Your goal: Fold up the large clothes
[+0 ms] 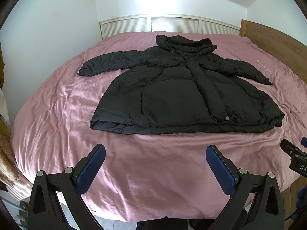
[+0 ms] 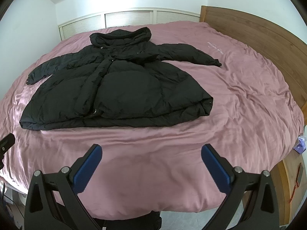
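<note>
A large black puffer coat (image 1: 184, 94) lies flat on the pink bed cover (image 1: 144, 163), front up, hood at the far end, both sleeves spread out to the sides, hem nearest me. It also shows in the right wrist view (image 2: 119, 88). My left gripper (image 1: 155, 151) is open and empty, held over the near edge of the bed, short of the coat's hem. My right gripper (image 2: 151, 150) is open and empty, also over the near edge, short of the hem. The right gripper's tip (image 1: 287, 147) shows at the right edge of the left wrist view.
A wooden headboard (image 2: 259, 38) runs along the right side of the bed. White louvred doors (image 1: 172, 25) stand behind the bed, with white walls to the left. A small purple item (image 2: 300, 143) lies at the bed's right edge. Floor shows below the near edge.
</note>
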Demonstrator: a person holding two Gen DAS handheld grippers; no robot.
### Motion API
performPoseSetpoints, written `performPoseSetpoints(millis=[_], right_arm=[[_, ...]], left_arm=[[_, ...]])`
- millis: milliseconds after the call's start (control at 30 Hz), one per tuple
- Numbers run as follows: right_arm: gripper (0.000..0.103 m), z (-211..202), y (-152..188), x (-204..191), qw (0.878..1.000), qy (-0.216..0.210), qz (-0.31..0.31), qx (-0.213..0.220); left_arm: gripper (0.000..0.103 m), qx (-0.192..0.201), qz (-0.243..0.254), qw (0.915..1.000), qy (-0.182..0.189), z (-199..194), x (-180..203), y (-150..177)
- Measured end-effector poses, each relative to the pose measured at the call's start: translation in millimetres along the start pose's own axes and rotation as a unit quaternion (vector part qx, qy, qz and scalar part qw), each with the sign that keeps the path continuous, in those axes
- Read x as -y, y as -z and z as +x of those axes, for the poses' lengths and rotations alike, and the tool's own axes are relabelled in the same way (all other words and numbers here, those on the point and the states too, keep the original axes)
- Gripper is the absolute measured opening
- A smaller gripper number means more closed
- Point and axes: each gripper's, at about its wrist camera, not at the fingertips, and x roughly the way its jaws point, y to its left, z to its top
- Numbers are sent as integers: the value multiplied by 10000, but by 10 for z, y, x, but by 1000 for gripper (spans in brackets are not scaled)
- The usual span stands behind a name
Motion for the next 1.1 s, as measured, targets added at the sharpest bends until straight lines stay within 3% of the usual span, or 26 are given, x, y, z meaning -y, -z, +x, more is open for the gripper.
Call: performPoseSetpoints(millis=[767, 1100], right_arm=[[103, -39, 14, 94, 9998, 95, 47, 147], [103, -85, -371, 549, 9964, 180, 562, 602]], left_arm=[[102, 8, 225, 9997, 51, -19, 14, -38], [102, 148, 164, 9994, -247, -19, -384, -517]])
